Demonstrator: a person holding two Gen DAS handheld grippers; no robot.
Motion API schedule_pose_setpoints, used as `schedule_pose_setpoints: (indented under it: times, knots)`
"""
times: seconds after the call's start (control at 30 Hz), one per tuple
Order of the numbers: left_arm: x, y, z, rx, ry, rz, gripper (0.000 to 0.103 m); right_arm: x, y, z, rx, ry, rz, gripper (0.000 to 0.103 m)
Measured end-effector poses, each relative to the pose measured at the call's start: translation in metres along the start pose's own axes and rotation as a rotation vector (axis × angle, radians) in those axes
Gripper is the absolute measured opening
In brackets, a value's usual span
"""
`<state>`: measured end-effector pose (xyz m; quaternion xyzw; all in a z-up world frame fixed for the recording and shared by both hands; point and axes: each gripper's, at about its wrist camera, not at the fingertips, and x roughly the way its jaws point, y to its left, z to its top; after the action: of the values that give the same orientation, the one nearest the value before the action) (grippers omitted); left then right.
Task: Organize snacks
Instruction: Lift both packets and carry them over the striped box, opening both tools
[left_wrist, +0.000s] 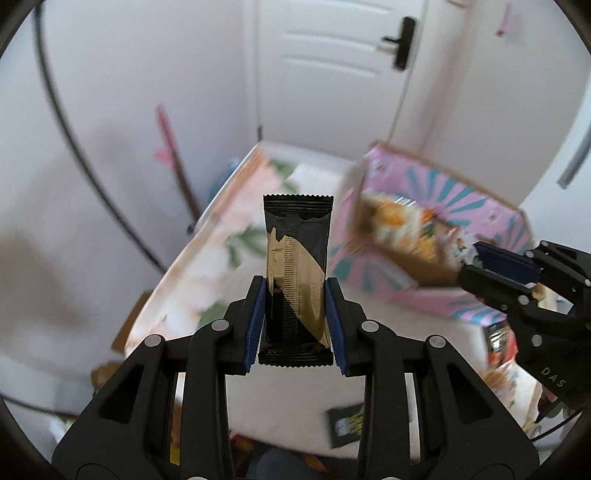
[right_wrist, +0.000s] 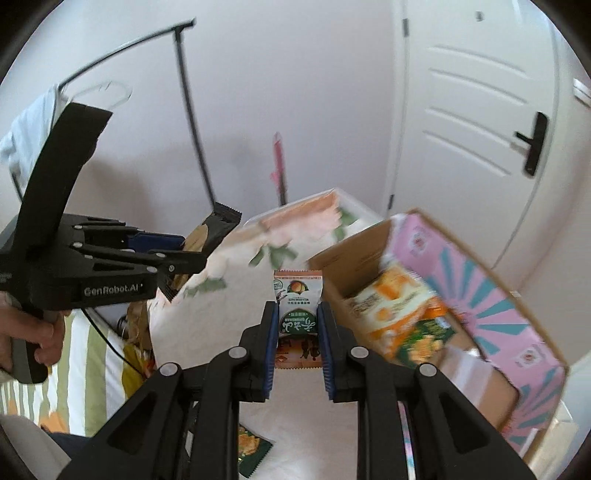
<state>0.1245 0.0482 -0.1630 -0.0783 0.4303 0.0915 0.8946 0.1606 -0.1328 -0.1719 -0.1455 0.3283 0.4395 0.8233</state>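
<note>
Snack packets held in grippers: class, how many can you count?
2. A black-and-gold packet sits in the left gripper; an orange-and-green packet sits in the right gripper. Other packets lie loose.

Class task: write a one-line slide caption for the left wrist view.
Left tool shut on a black-and-gold foil snack bar, raised above the floral-clothed table near the pink patterned cardboard box.

The box stands open-topped at the bed's right side, its far half filled by a large bag; its near corner is bare cardboard. The bed's middle lies free, save a green packet near the front edge. The left gripper with its bar hangs left, apart from the right gripper and its pouch.
</note>
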Motion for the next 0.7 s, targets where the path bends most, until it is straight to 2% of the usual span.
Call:
schedule_pose_setpoints:
  times: [0.27, 0.43, 0.7]
  knots:
    - [0.0, -0.064, 0.051, 0.141, -0.035, -0.14, 0.029, -0.039, -0.046, 0.01, 0.128, -0.042, -0.154, 0.019]
    - [0.023, -0.105, 0.078, 0.228, -0.008, -0.229, 0.029, -0.048, -0.077, 0.005, 0.254, -0.029, -0.253, 0.019]
    - [0.068, -0.154, 0.093, 0.368, 0.084, -0.323, 0.029, -0.048, -0.12, -0.003, 0.434, 0.017, -0.395, 0.019]
